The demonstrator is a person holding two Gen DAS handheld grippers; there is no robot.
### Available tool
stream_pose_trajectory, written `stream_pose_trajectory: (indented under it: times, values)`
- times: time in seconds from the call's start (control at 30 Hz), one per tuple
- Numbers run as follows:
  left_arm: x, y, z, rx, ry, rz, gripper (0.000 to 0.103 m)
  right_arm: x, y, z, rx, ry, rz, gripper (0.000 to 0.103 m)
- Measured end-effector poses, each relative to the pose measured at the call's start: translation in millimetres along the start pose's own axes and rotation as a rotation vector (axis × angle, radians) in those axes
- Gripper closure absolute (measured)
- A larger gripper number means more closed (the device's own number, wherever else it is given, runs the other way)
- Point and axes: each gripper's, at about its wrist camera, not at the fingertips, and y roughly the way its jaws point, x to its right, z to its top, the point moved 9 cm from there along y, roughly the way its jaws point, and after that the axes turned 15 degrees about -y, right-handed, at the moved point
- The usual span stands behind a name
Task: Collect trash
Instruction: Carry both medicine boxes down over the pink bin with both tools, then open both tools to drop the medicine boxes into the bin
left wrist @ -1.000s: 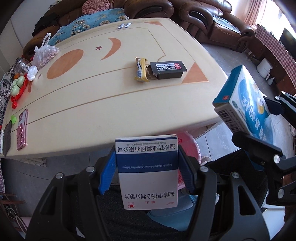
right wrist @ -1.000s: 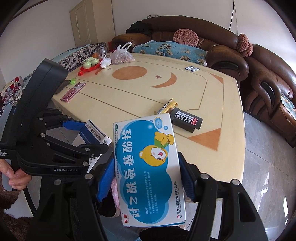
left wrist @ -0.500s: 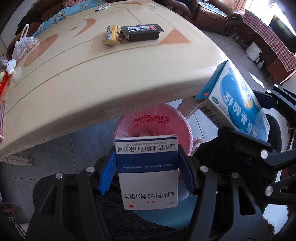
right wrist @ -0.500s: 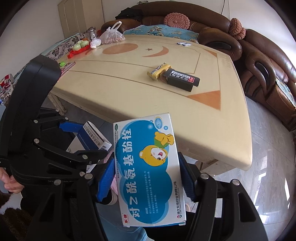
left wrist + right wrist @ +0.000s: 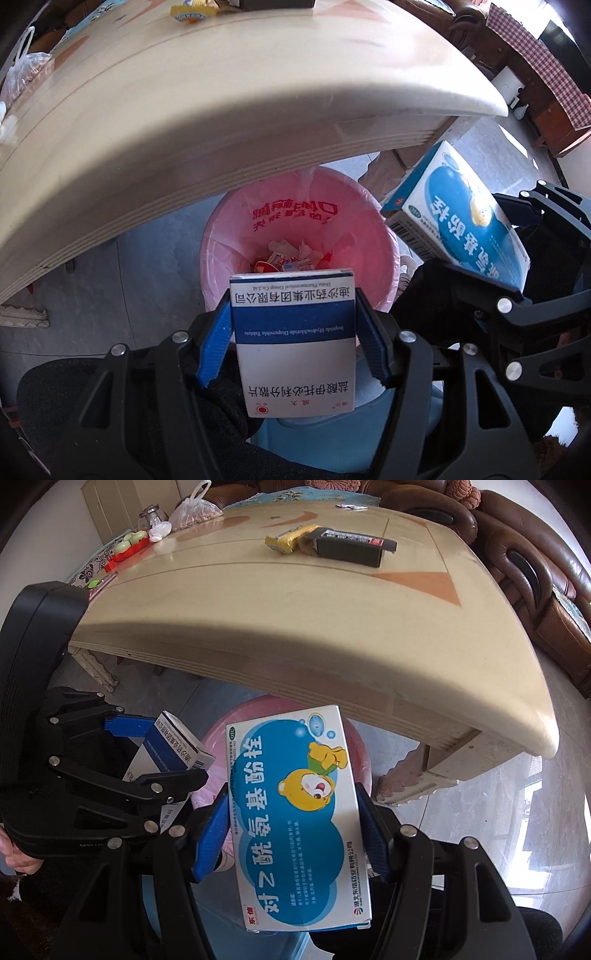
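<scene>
My left gripper (image 5: 293,332) is shut on a white and dark blue medicine box (image 5: 295,343), held just over the near rim of a pink-lined trash bin (image 5: 299,221) that holds wrappers. My right gripper (image 5: 295,830) is shut on a light blue medicine box with a yellow bear (image 5: 295,819); it also shows in the left wrist view (image 5: 458,225), to the right of the bin. In the right wrist view the bin (image 5: 236,716) is mostly hidden behind the box, and the left gripper's box (image 5: 166,749) sits at the left.
The cream table's edge (image 5: 258,122) overhangs the bin. On the tabletop lie a yellow snack wrapper (image 5: 291,539) and a black box (image 5: 351,546). A plastic bag (image 5: 192,511) and red-green items (image 5: 127,546) are at its far side. Brown sofas (image 5: 535,565) stand behind.
Both grippers have dropped below the table edge with their boxes. The pink bin has come into full view and now sits directly beyond the left gripper's box.
</scene>
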Motion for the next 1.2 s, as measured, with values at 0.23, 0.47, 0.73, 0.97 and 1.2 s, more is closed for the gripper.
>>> stream_pose_trajectory:
  times: [0.23, 0.47, 0.73, 0.97, 1.2]
  values:
    - [-9.2, 38.4, -4.2, -0.060, -0.033, 0.011, 0.042, 3.8, 40.4, -16.3, -0.061, 0.024, 0.004, 0.041]
    - [-16.7, 68.6, -7.0, -0.118, -0.065, -0.004, 0.042, 5.1, 73.2, -25.5, -0.115, 0.019, 0.014, 0.041]
    - [-22.2, 91.0, -3.3, -0.176, -0.124, -0.050, 0.042, 11.7, 105.6, -26.2, -0.166, 0.040, 0.057, 0.041]
    - [-29.9, 112.6, -0.9, -0.228, -0.175, -0.055, 0.042, 17.3, 132.5, -25.9, -0.202, 0.037, 0.094, 0.041]
    - [-38.6, 124.6, 3.2, -0.250, -0.210, -0.038, 0.042, 14.9, 146.6, -24.6, -0.223, 0.031, 0.118, 0.041]
